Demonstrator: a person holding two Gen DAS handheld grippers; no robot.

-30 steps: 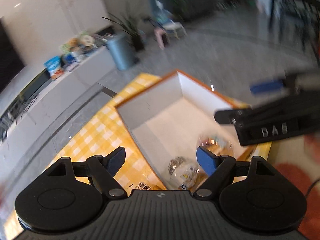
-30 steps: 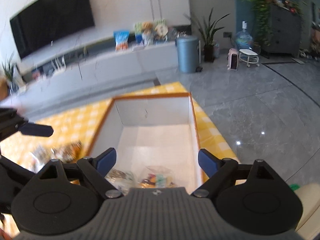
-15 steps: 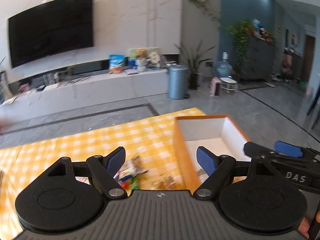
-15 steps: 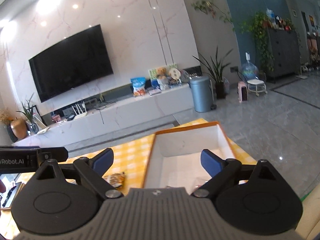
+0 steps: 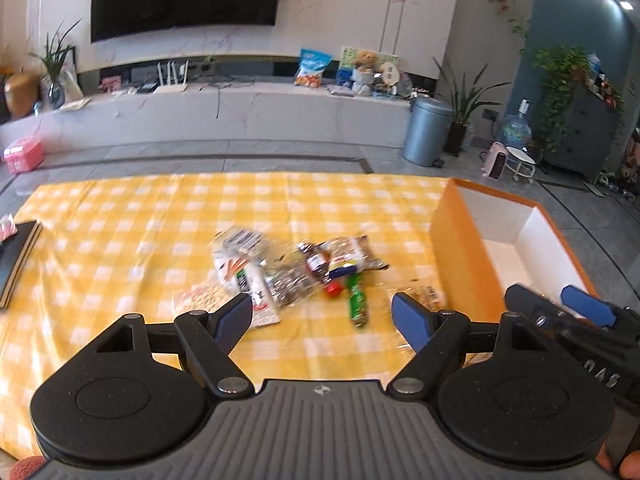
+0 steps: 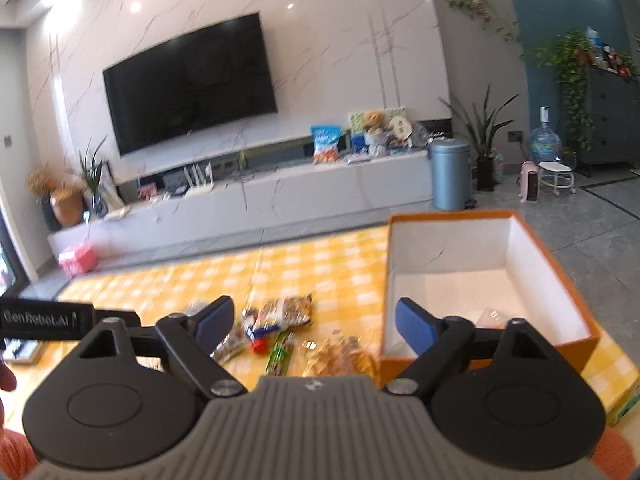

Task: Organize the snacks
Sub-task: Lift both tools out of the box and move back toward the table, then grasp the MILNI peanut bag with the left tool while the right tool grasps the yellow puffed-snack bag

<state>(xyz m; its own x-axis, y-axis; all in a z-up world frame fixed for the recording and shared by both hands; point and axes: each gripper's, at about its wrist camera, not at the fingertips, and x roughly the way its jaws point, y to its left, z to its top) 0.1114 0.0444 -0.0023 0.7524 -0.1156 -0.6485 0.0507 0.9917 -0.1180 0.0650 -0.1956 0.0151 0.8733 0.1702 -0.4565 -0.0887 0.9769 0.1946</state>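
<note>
Broadly, lines run from the biggest thing down.

Worktop: the worktop [image 5: 120, 216] wears a yellow checked cloth and carries everything below.

Box: the orange box [image 6: 472, 276], white inside, sits at about 2 o'clock in the left wrist view; a clear wrapper or two lies on its floor, otherwise it looks nearly bare.

Snack pile: the snack pile [image 5: 288, 272] lies loose at 12 o'clock ahead of the left tool, well apart from the box wall; the packets overlap.

Brown packet: the brown packet [image 5: 352, 258] is on the pile's box side.

Green packet: the green packet [image 5: 357, 300] lies nearest the left fingers, a small red piece just beside it.

Left tool: the left tool [image 5: 322, 316] has jaws spread wide, nothing between them.

Right tool: the right tool [image 6: 310, 322] is likewise agape and empty, near the box.

Step in hand: probably reaching for the next snack.

Next move: lower the left tool over one packet at the pile's edge, pinch only that one, then carry it toward 2 o'clock into the box.
</note>
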